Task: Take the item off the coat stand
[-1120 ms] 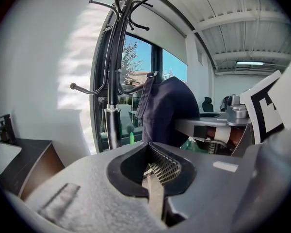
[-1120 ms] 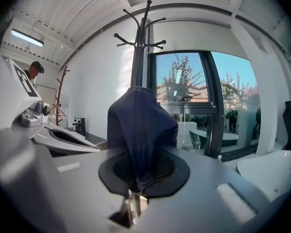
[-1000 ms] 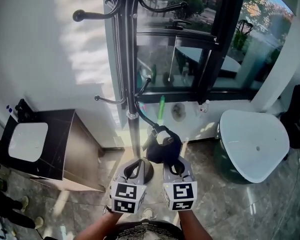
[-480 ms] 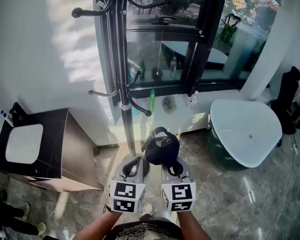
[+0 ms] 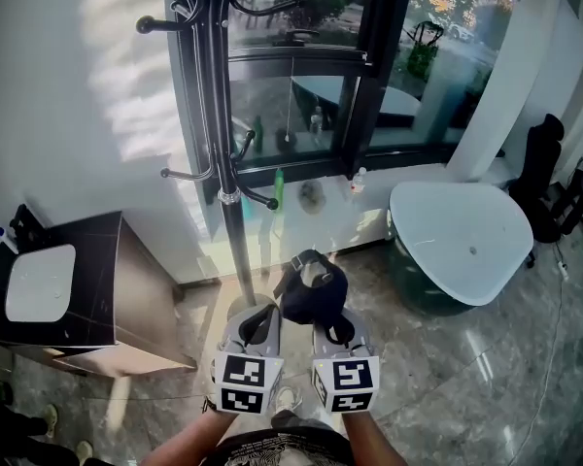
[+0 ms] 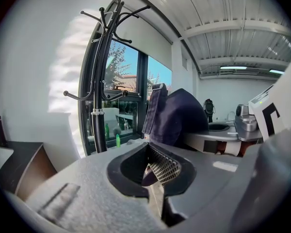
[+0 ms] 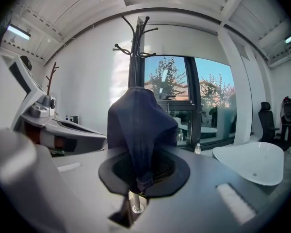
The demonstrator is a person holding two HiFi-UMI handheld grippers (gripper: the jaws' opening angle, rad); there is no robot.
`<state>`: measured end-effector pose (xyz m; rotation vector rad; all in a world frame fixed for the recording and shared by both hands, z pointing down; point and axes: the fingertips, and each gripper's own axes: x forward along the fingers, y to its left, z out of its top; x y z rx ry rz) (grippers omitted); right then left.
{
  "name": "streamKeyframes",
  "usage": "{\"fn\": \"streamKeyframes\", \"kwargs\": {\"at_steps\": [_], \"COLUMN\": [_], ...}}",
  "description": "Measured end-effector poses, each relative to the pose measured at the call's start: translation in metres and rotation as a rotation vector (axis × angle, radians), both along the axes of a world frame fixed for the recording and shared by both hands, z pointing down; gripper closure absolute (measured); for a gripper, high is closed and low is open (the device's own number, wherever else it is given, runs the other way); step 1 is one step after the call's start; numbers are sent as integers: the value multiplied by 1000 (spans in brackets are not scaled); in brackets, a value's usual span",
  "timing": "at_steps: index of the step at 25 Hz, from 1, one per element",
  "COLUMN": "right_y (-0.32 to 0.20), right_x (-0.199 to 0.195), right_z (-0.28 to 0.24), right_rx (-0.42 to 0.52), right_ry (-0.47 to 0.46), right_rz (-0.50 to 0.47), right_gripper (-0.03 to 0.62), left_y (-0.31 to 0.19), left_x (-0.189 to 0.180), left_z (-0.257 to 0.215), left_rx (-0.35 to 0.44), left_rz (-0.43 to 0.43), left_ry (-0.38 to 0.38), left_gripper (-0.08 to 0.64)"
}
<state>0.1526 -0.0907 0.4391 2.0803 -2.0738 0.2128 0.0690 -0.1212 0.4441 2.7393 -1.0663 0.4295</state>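
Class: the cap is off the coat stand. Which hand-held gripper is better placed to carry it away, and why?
Right. The right hand-held gripper is shut on the dark cap, clear of the coat stand. The left hand-held gripper is shut and empty beside it, so it would likely need a handover.

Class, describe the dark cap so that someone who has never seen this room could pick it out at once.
Find the tall black coat stand before the window. Just in front of its base, the grey right gripper clamps the cap in its jaws, clear of the hooks. It is the only soft, dark navy fabric thing there.
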Motion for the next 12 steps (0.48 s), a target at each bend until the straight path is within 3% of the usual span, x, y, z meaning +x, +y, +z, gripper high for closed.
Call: {"fn": "streamKeyframes", "kwargs": {"at_steps": [12], "right_y": [20], "right_x": [4], "right_z": [-7], "right_rx": [5], "right_ry": [7], "right_rz": [53], "right_gripper": [569], "left_y": [17], "left_x": [4], "left_z": [-4], "left_rx": [9], "left_rz": [53], "left_ry": [4], "left_gripper": [555]}}
